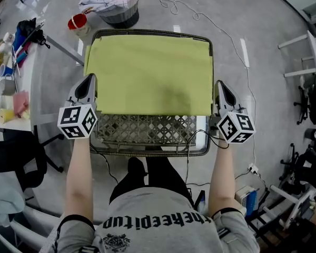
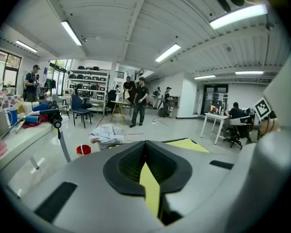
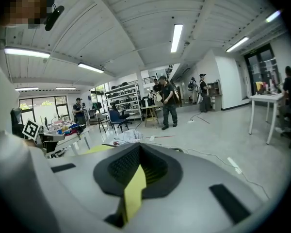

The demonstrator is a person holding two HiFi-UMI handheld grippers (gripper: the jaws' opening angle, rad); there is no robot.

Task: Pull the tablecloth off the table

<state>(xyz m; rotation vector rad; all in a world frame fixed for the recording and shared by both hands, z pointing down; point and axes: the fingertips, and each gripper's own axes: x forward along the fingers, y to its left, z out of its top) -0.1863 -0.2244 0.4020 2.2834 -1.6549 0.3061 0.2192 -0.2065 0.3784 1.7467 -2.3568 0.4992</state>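
Logged left tool (image 1: 88, 88) and right tool (image 1: 223, 91) each pinching a near corner of the yellow-green tablecloth (image 1: 150, 73), one per side, presumably for an even, square pull. Found cloth over most of the lattice worktop (image 1: 147, 130), near strip bare. Noted grey floor (image 1: 263, 88), cable (image 1: 221, 30), basket (image 1: 116, 7) beyond.

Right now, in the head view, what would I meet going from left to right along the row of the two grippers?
White side table → left gripper → yellow-green fabric tablecloth, which both shut grippers hold by its side edges → right gripper.
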